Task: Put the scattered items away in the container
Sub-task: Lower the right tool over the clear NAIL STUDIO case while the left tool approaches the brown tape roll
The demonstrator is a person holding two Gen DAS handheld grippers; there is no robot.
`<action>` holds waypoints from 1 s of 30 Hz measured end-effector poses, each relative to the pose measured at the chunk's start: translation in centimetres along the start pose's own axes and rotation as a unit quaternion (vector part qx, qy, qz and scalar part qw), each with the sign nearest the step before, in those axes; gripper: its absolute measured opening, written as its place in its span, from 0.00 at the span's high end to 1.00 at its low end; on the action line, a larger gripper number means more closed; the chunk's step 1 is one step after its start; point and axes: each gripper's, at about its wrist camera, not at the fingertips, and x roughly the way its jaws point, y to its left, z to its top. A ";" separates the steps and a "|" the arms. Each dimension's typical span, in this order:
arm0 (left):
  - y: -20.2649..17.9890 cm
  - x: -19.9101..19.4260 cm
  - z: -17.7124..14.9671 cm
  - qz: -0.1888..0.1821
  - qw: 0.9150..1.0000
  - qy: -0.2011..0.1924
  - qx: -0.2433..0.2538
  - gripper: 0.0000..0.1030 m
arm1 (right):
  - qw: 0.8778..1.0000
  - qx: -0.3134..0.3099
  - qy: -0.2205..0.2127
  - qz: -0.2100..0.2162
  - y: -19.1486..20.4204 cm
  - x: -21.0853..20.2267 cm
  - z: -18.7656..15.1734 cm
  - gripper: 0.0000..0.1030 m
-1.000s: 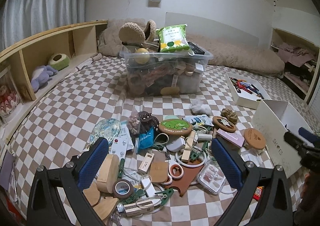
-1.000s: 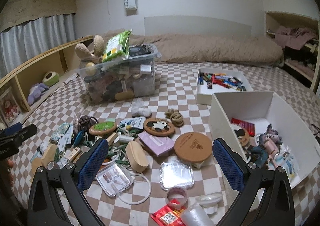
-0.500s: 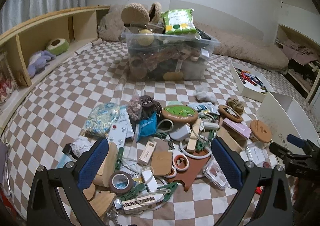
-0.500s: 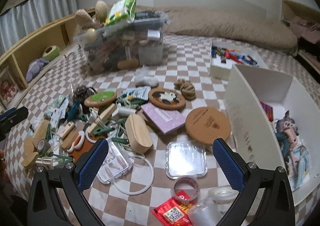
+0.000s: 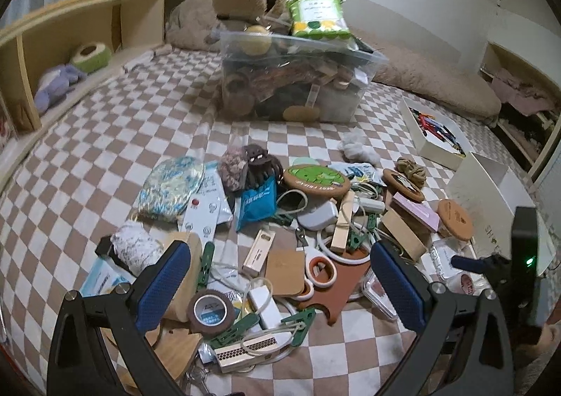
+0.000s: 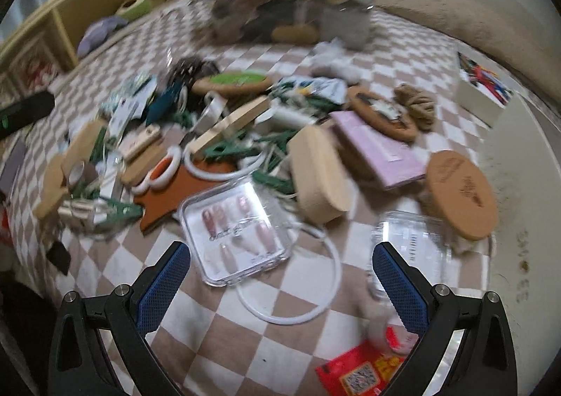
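Observation:
Small items lie scattered on a checkered bedspread (image 5: 105, 136). My left gripper (image 5: 280, 285) is open and empty above a brown tape roll (image 5: 210, 309), a white charger (image 5: 263, 303), a tan card (image 5: 284, 272) and green clips. My right gripper (image 6: 280, 285) is open and empty, low over a clear case of press-on nails (image 6: 235, 229) and a white ring (image 6: 294, 276). The white box (image 5: 491, 206) stands at the right in the left wrist view; its wall (image 6: 519, 206) fills the right edge of the blurred right wrist view.
A full clear plastic bin (image 5: 298, 80) stands behind the pile. A white tray of coloured pens (image 5: 434, 136) lies at the right. Wooden shelves (image 5: 70, 31) run along the left. A cork coaster (image 6: 463, 194), a wooden oval box (image 6: 317, 175) and a red packet (image 6: 364, 368) lie near my right gripper.
Both grippers have dropped lower and moved forward over the pile. The right one swung down and left, away from the white box's inside, and its view is now blurred.

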 end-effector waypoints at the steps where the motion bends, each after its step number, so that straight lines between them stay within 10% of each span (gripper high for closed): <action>1: 0.4 0.1 0.0 -0.004 1.000 0.005 -0.007 0.00 | 1.000 -0.004 0.005 0.005 0.2 0.3 0.1 0.00; 11: 3.8 1.0 -0.9 -0.028 0.996 0.047 -0.071 0.00 | 0.997 -0.042 0.052 0.024 1.2 4.4 0.2 0.00; 30: 4.8 3.6 -2.2 -0.030 0.989 0.111 -0.090 0.00 | 0.993 -0.112 -0.004 0.038 1.7 4.8 -0.5 0.00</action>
